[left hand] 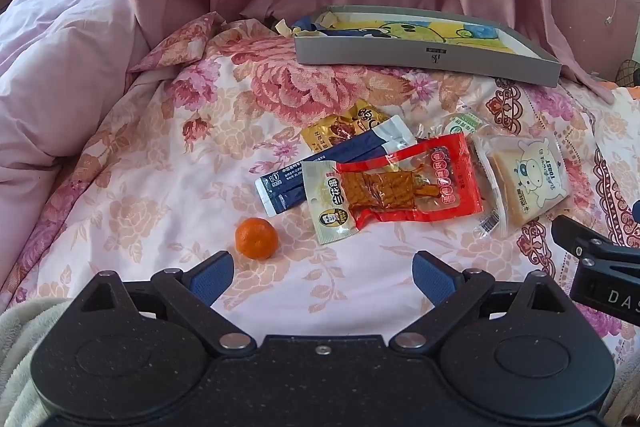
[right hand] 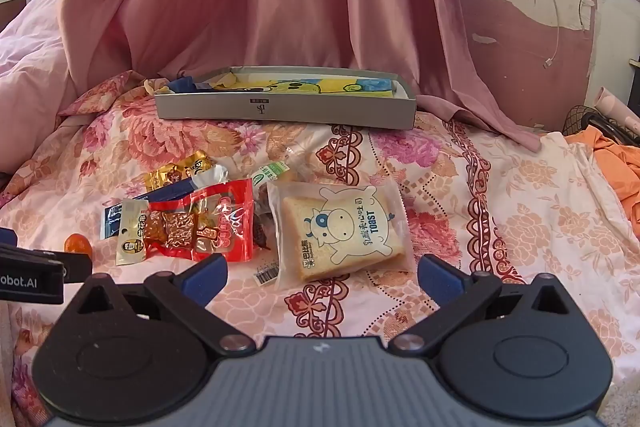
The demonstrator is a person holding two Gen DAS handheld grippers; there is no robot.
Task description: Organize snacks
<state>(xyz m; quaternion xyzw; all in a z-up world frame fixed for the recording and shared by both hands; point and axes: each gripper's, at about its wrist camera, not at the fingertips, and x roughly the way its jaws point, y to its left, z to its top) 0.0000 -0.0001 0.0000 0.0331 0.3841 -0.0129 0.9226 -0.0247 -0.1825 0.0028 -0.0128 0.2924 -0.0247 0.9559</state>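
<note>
Orange cloth [right hand: 616, 163] beyond right tongs [right hand: 322, 277]

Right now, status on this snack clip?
Left gripper open, empty; right gripper open, empty. Snack pile and orange loose on bedspread, outside gray box. Path unobstructed.

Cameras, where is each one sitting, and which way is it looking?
Left wrist: sits on the left gripper, looking forward over the bed at the orange and snack packets; its own open blue fingers show, plus the right gripper at the right edge.
Right wrist: sits on the right gripper, facing the toast packet; its open fingers show, with the left gripper at the left edge.
Shared: the orange, toast packet, red packet and grey box.
</note>
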